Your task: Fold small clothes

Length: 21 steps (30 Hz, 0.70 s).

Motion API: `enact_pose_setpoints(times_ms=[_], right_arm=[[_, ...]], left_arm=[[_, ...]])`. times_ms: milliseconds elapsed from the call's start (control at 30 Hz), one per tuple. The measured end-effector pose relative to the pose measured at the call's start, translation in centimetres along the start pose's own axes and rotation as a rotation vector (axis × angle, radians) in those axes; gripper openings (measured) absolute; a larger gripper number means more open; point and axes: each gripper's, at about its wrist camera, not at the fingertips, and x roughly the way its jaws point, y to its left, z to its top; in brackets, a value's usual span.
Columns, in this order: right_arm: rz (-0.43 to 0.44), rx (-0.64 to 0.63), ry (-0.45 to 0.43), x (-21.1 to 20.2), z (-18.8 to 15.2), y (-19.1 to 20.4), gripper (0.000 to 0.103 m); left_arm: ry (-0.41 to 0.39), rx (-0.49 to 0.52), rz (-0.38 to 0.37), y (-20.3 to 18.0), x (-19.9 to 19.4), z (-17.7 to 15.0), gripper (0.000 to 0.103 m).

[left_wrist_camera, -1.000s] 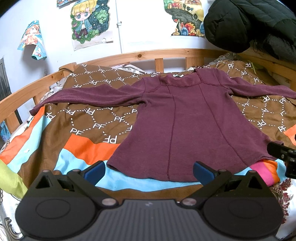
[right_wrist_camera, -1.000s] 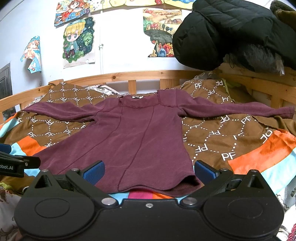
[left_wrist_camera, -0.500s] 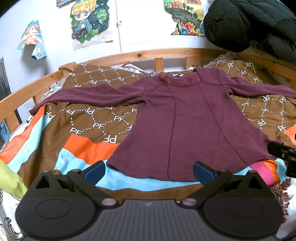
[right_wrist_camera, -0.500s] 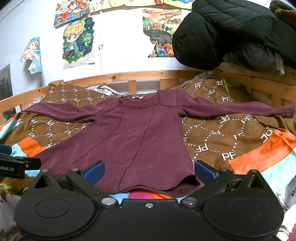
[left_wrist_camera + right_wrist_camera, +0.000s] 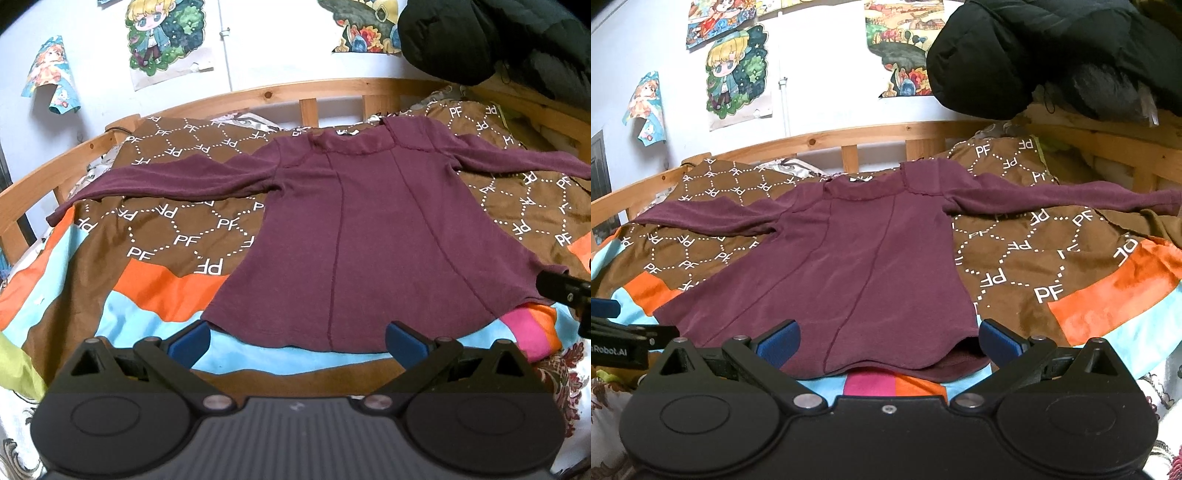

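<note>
A maroon long-sleeved top (image 5: pixel 369 236) lies flat and spread out on the bed, collar toward the wall, both sleeves stretched sideways. It also shows in the right wrist view (image 5: pixel 849 273). My left gripper (image 5: pixel 297 338) is open and empty, just in front of the hem's left half. My right gripper (image 5: pixel 888 338) is open and empty, in front of the hem's right corner, which curls up slightly. The right gripper's side shows at the right edge of the left wrist view (image 5: pixel 565 290).
The top lies on a brown, orange and blue patterned blanket (image 5: pixel 166 251). A wooden bed rail (image 5: pixel 280 92) runs behind it below a wall with posters. A black jacket (image 5: pixel 1052 51) hangs at the upper right.
</note>
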Motion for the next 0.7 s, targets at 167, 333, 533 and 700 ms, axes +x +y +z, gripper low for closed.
enact_pose_setpoints(times_ms=[167,333,533,700], right_arm=[[0.005,-0.007,-0.013,-0.4,0.3,0.0,0.103],[0.002,0.005,-0.019,-0.6,0.6,-0.3,0.103],[-0.052,0.014,-0.026,-0.6,0.8,-0.7,0.103],[-0.091,0.017,0.027,0.1,1.0,-1.4,0.103]], left_arm=[[0.005,-0.001,0.015,0.1,-0.1,0.0,0.103],[0.007,0.004,0.035,0.1,-0.2,0.2,0.103],[0.026,0.025,0.058,0.0,0.2,0.4,0.103],[0.067,0.022,0.084,0.3,1.3,1.0,0.103]])
